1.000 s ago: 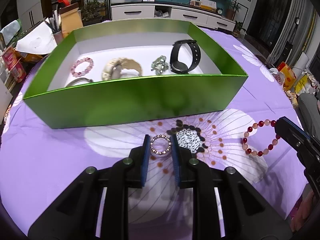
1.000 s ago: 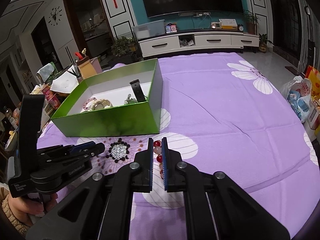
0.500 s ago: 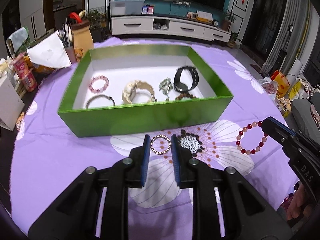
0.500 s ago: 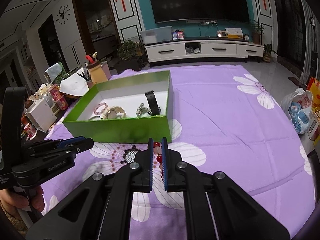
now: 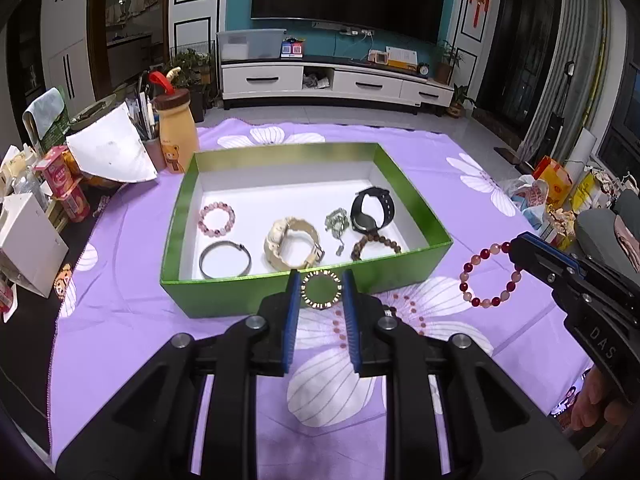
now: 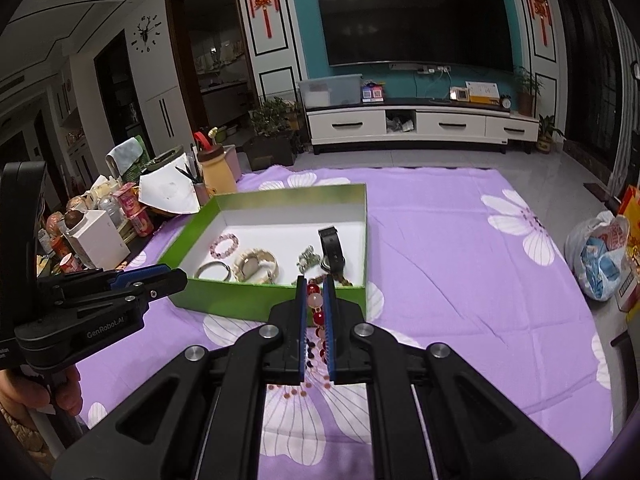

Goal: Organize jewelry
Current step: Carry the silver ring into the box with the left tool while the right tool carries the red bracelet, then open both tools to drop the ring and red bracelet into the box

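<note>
grippers over purple cloth, each loaded. left gripper (image 5: 321, 289) clamps a small studded ring (image 5: 321, 289); right gripper (image 6: 313, 312) is pinched on a red-and-pink bead bracelet (image 5: 491, 276) that hangs free. green box (image 5: 224, 294) lies just ahead. best practice: clear the near wall, lower over bare white floor, release one piece at a time.

Left gripper (image 5: 321, 292) jaws clamping studded ring (image 5: 321, 290), green box (image 5: 248, 294) beyond
</note>
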Tool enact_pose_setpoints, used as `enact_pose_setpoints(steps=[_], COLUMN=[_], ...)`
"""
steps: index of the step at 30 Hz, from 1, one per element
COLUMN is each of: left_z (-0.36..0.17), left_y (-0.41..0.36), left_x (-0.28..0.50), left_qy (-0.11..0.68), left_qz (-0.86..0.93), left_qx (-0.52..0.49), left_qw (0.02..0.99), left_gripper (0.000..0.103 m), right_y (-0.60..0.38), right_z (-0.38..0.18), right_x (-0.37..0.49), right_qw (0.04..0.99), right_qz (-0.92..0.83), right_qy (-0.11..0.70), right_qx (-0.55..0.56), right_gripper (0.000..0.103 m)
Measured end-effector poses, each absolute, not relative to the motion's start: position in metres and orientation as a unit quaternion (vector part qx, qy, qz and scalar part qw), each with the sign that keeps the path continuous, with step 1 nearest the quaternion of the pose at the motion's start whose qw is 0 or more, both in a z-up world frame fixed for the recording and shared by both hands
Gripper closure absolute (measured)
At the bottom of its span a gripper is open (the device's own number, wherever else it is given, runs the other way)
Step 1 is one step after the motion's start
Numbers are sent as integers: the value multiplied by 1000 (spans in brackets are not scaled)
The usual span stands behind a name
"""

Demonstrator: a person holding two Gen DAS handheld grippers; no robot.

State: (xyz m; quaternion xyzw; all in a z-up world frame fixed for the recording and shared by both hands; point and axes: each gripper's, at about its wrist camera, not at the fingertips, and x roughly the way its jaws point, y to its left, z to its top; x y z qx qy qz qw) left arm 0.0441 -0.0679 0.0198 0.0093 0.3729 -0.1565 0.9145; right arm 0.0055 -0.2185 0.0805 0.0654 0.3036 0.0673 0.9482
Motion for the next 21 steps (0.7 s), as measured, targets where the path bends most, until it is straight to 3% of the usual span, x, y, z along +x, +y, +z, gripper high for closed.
enact_pose_setpoints(steps=[21], left_z=[50], left_y=[-48], left_x=[117], left_qy=[365], left_qz=[-143], left_qx=[-18], left_qw=[920], left_gripper=[83], right_y=[-201], right_z=[120], right_x=[80], right_qw=[951], right_qz=[109], right_qy=[278], right_qx=[75], right_gripper=[96])
